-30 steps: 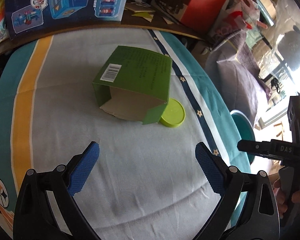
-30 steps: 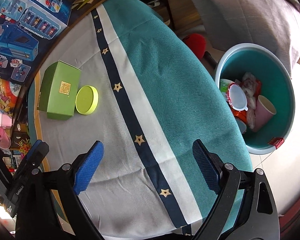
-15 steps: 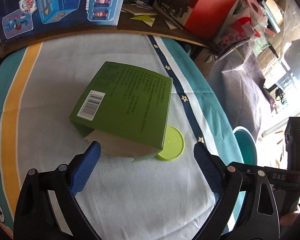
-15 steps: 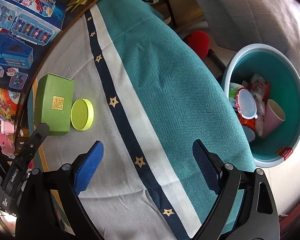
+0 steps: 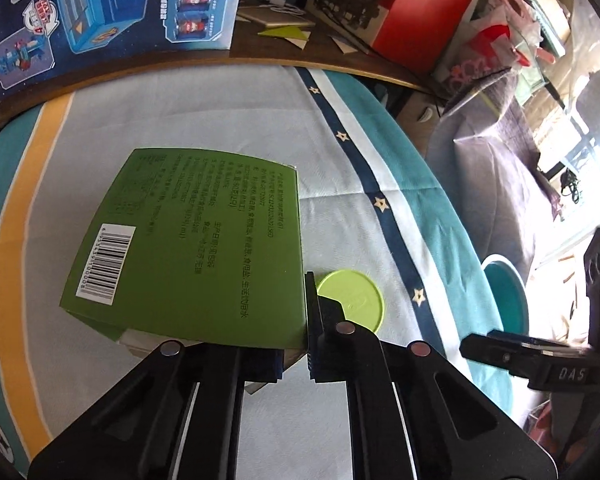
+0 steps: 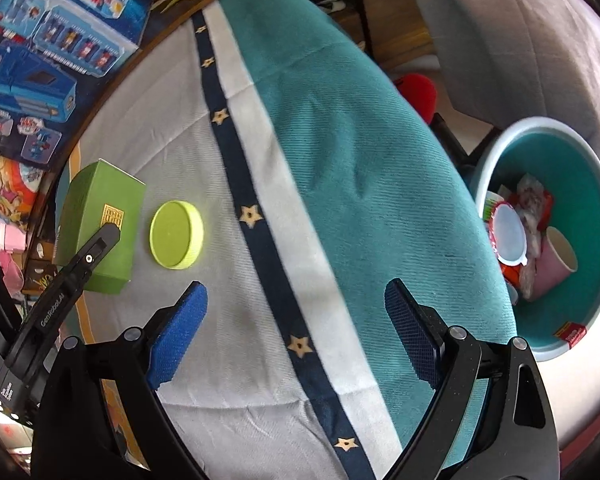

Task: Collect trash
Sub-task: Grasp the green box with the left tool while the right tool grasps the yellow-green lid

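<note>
A green cardboard box (image 5: 188,248) lies on its side on the striped tablecloth (image 5: 220,128), open end toward me. My left gripper (image 5: 296,344) is closing its jaws on the box's right wall, one finger inside and one outside, pads against the card. A lime round lid (image 5: 352,300) lies flat just right of the box, beyond the outer finger. In the right wrist view the box (image 6: 104,208) and lid (image 6: 176,236) sit at the left, with the left gripper (image 6: 104,236) on the box. My right gripper (image 6: 296,320) hangs open over the cloth, nothing between its fingers.
A teal basin (image 6: 580,152) stands on the floor right of the table, holding a pink cup (image 6: 556,260) and wrappers. A blue toy carton (image 5: 100,12) and a red box (image 5: 412,8) crowd the far edge. A grey cushion (image 6: 520,40) lies beyond the basin.
The left gripper moved forward onto the green box and its wide jaws came together on the right wall. The right gripper drifted a little, staying open; the lid now looks nearer to it.
</note>
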Demonstrator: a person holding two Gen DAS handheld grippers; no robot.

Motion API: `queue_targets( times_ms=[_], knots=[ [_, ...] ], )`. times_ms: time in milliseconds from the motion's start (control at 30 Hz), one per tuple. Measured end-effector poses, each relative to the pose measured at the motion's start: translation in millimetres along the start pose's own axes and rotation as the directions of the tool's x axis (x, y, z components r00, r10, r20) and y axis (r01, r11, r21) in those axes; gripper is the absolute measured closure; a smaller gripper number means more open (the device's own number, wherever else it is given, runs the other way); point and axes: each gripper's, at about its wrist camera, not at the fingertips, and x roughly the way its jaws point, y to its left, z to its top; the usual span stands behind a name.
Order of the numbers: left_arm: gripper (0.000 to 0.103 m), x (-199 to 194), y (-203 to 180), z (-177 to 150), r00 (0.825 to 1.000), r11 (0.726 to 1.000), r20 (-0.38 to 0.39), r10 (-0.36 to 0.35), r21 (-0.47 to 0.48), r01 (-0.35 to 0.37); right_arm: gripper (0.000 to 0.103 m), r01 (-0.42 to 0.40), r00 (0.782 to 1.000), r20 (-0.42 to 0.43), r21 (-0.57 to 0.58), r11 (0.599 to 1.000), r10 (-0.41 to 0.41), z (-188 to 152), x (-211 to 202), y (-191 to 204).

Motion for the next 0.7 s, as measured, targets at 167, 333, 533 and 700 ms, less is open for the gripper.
queue_targets(
  times_ms=[167,333,533,700],
  knots=[
    [0.095,-21,30,-17,1.000,1.000,-0.010,0.006,-0.009,-0.006,0.017,0.019,1.000,0.006,-0.108,0.994,-0.018,4,8,40],
    [0.094,-40,70,-42,1.000,0.999,-0.020,-0.002,-0.047,0.001,0.017,0.061,0.998,0.006,-0.211,0.976,-0.061,8,31,79],
    [0.094,-51,101,-56,1.000,0.997,-0.018,-0.011,-0.074,0.010,0.032,0.139,0.990,0.044,-0.303,0.943,-0.132,8,55,111],
    [0.094,-51,109,-59,1.000,0.996,-0.017,-0.026,-0.091,0.024,0.048,0.241,0.969,0.138,-0.375,0.895,-0.203,4,60,126]
  ],
)
